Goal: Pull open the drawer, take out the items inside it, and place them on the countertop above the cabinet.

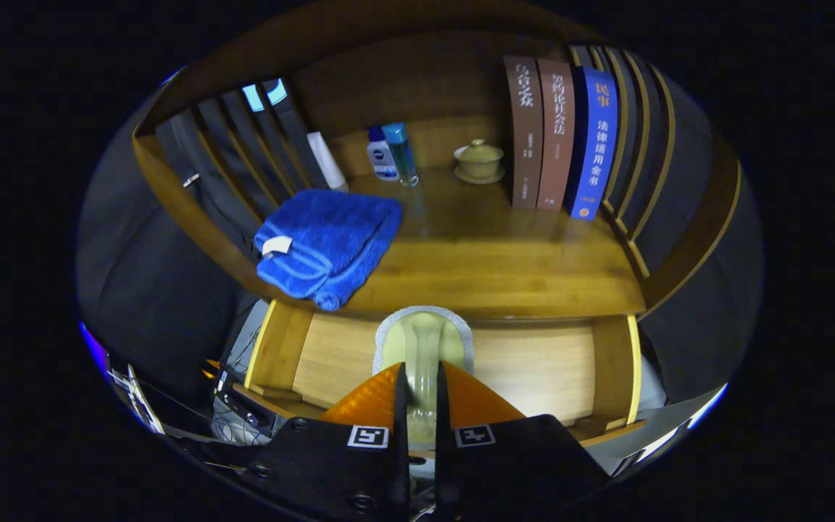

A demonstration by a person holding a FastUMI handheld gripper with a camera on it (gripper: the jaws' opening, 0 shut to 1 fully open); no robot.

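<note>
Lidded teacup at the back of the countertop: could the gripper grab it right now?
Probably not yet: the gripper's jaws are shut on a pale green handled tool. The bare countertop leading to the lidded teacup looks free.

A home-like corner staged in a booth: a wooden cabinet with slatted sides, its desk (490, 254) carrying upright books (559, 134), a folded blue towel (327, 246), toiletry bottles (391, 154) and a lidded teacup (479, 161) at the far side.
</note>
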